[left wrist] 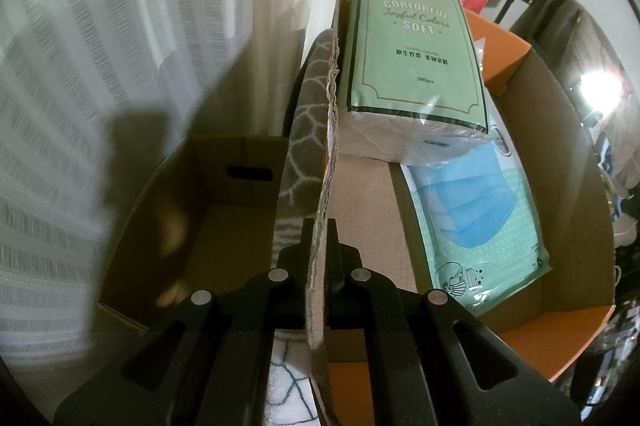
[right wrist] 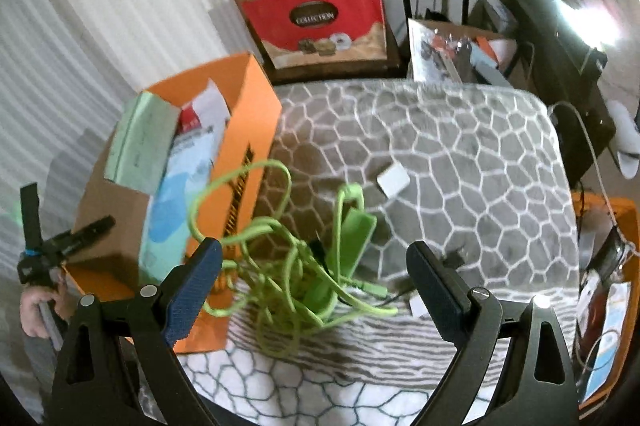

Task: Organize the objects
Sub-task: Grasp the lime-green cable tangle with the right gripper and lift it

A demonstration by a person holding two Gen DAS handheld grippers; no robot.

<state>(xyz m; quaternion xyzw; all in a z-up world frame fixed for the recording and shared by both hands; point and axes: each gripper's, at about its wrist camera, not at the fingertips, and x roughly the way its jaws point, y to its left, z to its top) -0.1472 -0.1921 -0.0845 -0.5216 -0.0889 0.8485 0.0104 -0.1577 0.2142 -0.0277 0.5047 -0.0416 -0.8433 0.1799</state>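
In the left wrist view, the left hand-held gripper (left wrist: 319,226) is sitting low in the centre, its two black fingers pressed together on the torn upper edge of a side wall of an orange cardboard box (left wrist: 520,130), so the wall is standing up between them. Inside the box, a pale green pack of tissues (left wrist: 412,58) is lying flat at the far end, and a clear packet of blue face masks (left wrist: 476,210) is lying beside it toward the camera, its far end tucked under the tissues. To the left of the clamped wall, a second, plain brown cardboard box (left wrist: 224,226) is standing open, with white striped curtains (left wrist: 120,66) hanging behind it. In the right wrist view, the right hand-held gripper (right wrist: 316,278) is hovering with its two fingers spread wide apart, gripping nothing. Between and just beyond them, a tangled bright green cable (right wrist: 288,266) with a flat green plug end is lying on a grey blanket (right wrist: 460,154) patterned with white cell-like outlines. A small white square adapter (right wrist: 393,181) is resting on the blanket beyond the cable. The orange box is standing at the left of the blanket, touching the tangle's edge in this view. Red gift boxes (right wrist: 320,6) are stacked behind the blanket.
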